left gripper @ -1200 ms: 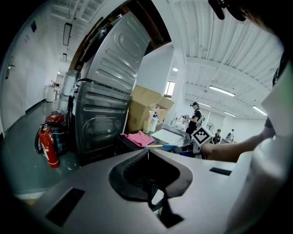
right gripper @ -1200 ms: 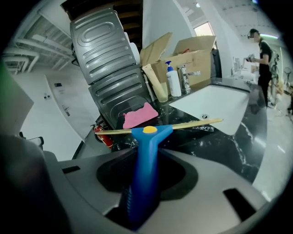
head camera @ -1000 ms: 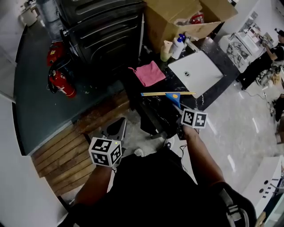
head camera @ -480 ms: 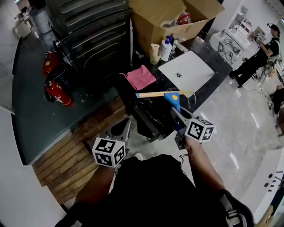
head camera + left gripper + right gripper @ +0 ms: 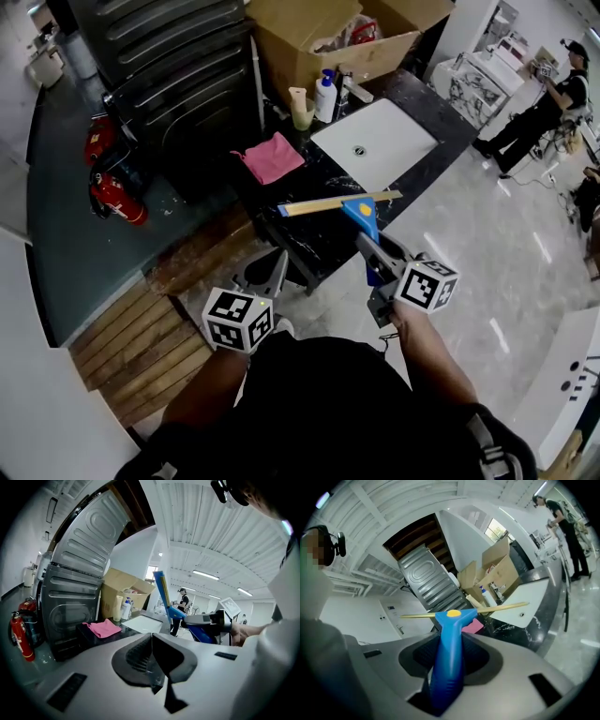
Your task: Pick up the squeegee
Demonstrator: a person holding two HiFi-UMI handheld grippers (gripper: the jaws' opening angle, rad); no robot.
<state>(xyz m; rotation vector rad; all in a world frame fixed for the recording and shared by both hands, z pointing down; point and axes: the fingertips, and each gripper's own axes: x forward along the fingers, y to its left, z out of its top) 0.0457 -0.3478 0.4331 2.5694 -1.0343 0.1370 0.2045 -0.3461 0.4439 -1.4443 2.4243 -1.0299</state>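
Note:
The squeegee [image 5: 360, 211] has a blue handle and a long yellow blade [image 5: 337, 203]. My right gripper [image 5: 377, 258] is shut on the handle and holds it in the air over the front edge of the black counter [image 5: 323, 234], blade crosswise. In the right gripper view the handle [image 5: 447, 653] fills the gap between the jaws of the right gripper [image 5: 447, 665]. My left gripper [image 5: 268, 274] hangs lower left, over the floor, shut with nothing in it. The left gripper view shows its own jaws, left gripper [image 5: 151, 656], closed together, with the squeegee [image 5: 165, 595] beyond.
On the counter lie a pink cloth [image 5: 272, 157], a white sink basin [image 5: 375, 141] and bottles [image 5: 325, 97]. Behind stand an open cardboard box [image 5: 319, 37] and a black ribbed machine [image 5: 169, 66]. Red fire extinguishers [image 5: 112, 192] and wooden planks [image 5: 141, 347] are left. A person [image 5: 539, 103] stands far right.
My right gripper has risen with the squeegee, which now sits higher and tilted above the counter edge. The left gripper has shifted a little to the right.

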